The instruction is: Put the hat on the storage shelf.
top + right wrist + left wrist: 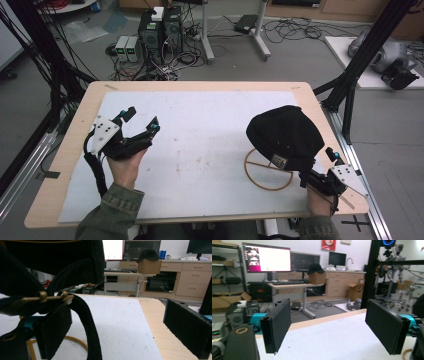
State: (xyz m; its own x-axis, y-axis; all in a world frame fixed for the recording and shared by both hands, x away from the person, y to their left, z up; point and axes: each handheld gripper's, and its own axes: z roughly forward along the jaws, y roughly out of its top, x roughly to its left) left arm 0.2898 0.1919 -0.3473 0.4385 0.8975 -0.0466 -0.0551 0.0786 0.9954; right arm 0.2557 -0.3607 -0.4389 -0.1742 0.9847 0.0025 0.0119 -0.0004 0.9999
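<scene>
A black cap (285, 132) sits on a round yellowish stand (267, 176) at the right of the table. Its strap with a brass buckle (42, 298) hangs right in front of my right gripper's left jaw. My right gripper (317, 165) is just behind the cap's lower right edge, open (120, 335), with nothing between the jaws. At the table's left, a hand holds my left gripper (143, 119) above the mat, wide open (332, 330) and empty, far from the cap.
A white mat (200, 130) covers most of the wooden table (75, 135). Black frame posts (365, 45) stand at both sides. Computer boxes (160, 32) and cables lie on the floor beyond the far edge.
</scene>
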